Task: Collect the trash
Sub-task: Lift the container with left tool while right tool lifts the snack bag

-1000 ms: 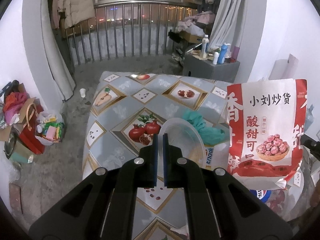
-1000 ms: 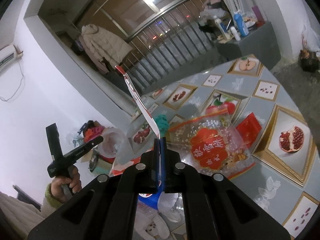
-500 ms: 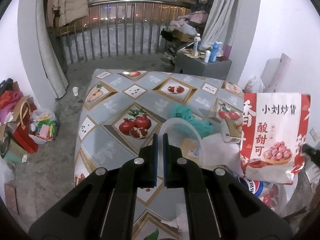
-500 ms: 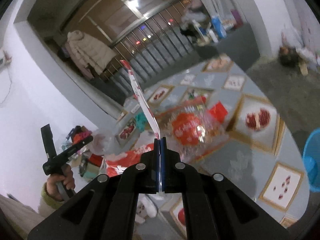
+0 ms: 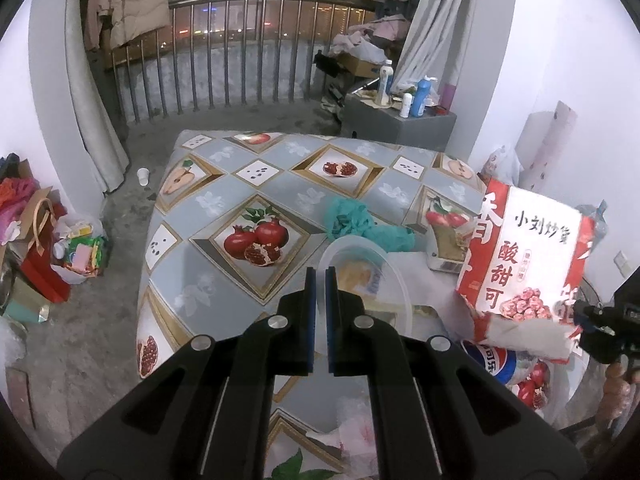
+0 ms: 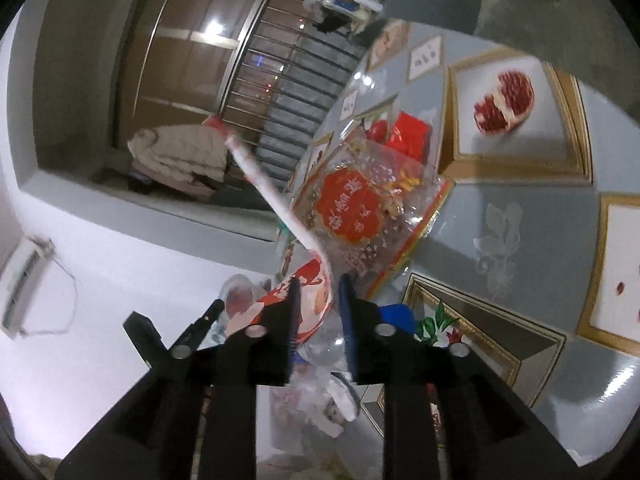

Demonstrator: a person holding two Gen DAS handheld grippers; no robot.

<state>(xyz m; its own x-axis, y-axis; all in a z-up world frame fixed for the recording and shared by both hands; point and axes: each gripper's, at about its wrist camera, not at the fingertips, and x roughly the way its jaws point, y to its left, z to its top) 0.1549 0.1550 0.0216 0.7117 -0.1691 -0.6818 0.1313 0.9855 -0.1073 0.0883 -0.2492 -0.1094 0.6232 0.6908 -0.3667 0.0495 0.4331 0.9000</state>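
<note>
Trash bag (image 5: 520, 256), red-and-white snack packaging, right of frame: right claw (image 6: 318, 300) parted, apparently releasing. Left claw (image 5: 320, 292) nearly closed, empty. Next: grip clear tub (image 5: 368, 276).

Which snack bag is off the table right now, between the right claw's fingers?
The white-and-red snack bag, hanging between the right claw's parted fingers. The clear bag with the red label lies flat on the table.

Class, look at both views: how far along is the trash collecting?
Done: the clear bag seems to hold some scraps already. In hand: the left tool pinches that bag's rim; the right tool is open around the red-and-white snack bag, apparently letting go. Left: the teal plastic, the sweets packet and the red wrapper lie on the table.
</note>
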